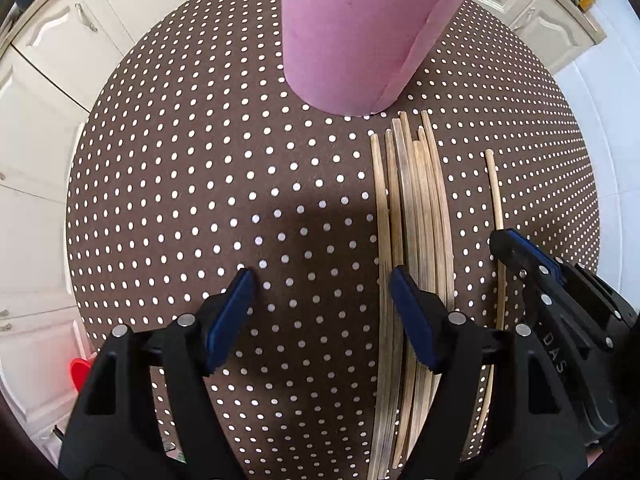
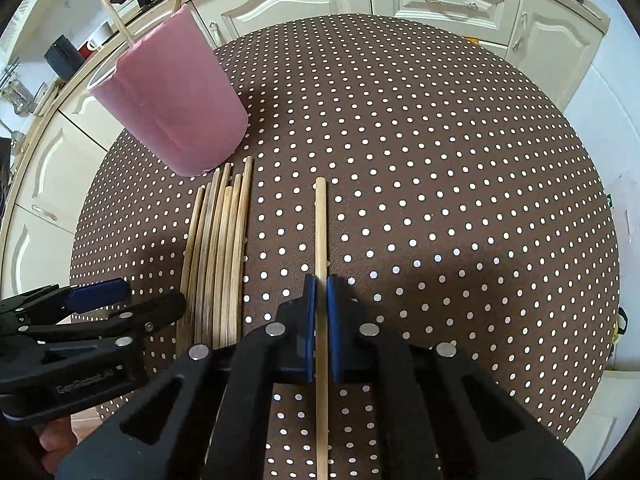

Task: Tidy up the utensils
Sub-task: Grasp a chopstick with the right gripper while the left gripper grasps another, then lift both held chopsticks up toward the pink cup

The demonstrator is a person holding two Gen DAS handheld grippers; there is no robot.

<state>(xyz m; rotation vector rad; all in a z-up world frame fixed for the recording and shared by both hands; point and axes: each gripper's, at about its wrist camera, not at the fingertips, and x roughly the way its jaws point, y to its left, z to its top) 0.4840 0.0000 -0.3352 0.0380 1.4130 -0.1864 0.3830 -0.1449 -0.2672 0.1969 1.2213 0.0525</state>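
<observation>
Matt pale wooden chopsticks (image 2: 218,248) lie on a woven brown dotted tablecloth (image 2: 440,200) beside a matt pink holder (image 2: 172,100), while the right gripper (image 2: 320,300) is black plastic with blue pads.

Bright, sharp, heavy fisheye edge warp

My right gripper (image 2: 321,320) fills the lower centre of its own view, its blue-padded fingers (image 2: 309,328) drawn close together with only a thin slit between them, clamped on a single chopstick (image 2: 320,220). My left gripper (image 1: 322,316) sits at the bottom of its view, fingers (image 1: 230,316) spread wide apart and gripping nothing. In the right view's lower left corner, a bit of my left hand (image 2: 52,440) shows beneath that gripper.
</observation>
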